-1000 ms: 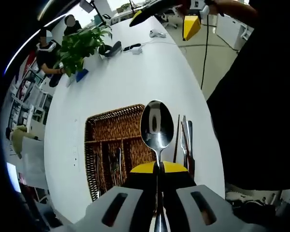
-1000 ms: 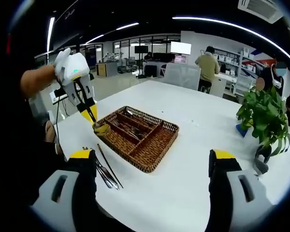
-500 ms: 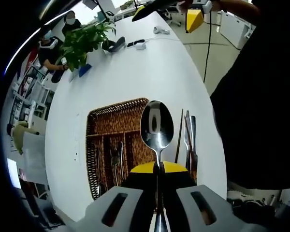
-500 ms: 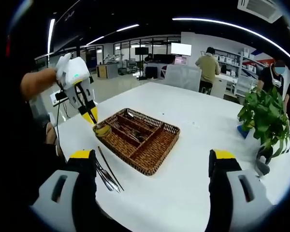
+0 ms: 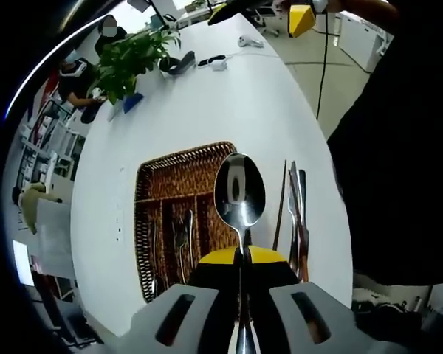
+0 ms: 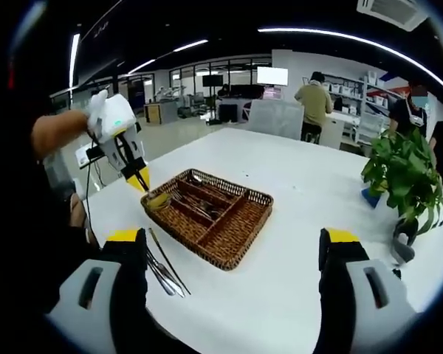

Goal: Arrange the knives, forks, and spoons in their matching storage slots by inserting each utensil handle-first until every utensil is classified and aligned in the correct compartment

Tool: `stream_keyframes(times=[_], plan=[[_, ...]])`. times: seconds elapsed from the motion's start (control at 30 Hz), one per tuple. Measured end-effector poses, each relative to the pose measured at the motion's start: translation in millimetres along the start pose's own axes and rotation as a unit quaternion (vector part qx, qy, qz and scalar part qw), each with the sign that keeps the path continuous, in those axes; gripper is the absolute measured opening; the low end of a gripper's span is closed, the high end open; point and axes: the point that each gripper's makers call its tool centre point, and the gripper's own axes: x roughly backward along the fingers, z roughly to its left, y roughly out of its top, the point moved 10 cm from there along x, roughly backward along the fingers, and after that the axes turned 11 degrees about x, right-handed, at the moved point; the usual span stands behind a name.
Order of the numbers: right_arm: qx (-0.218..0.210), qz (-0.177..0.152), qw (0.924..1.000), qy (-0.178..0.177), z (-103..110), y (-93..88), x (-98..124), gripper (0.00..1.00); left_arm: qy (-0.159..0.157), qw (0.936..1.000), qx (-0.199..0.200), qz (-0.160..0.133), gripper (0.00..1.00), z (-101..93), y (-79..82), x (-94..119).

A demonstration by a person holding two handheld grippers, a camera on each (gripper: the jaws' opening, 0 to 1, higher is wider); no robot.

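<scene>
Spoon (image 5: 239, 194) stands bowl-up, its handle clamped in the left tongs (image 5: 240, 279), above the wicker cutlery tray (image 5: 162, 193) on the white bench (image 5: 229, 103). Loose utensils (image 5: 295, 214) lie just right of them. Right tongs (image 6: 232, 254) gape wide, holding nothing.

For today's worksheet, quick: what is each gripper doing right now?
Left gripper: shut on the spoon, bowl pointing outward.
Right gripper: open, holding nothing.
</scene>
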Motion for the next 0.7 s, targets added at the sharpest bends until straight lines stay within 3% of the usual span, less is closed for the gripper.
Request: stream_keyframes(times=[0.23, 0.4, 0.7], plan=[[-0.007, -0.016, 0.9998, -0.008, -5.1, 5.4, 2.5, 1.00, 0.007, 1.0000, -0.003, 0.005, 0.00, 9.9, -0.9, -1.5], [-0.002, -0.012, 0.9999, -0.006, -4.5, 5.4, 0.9, 1.00, 0.016, 0.9997, -0.009, 0.014, 0.00, 25.8, -0.9, -2.0], [-0.007, -0.018, 0.9998, -0.011, -3.4, 8.6, -0.5, 1.00, 0.025, 0.9996, -0.007, 0.006, 0.00, 58.0, 2.8, 7.4]])
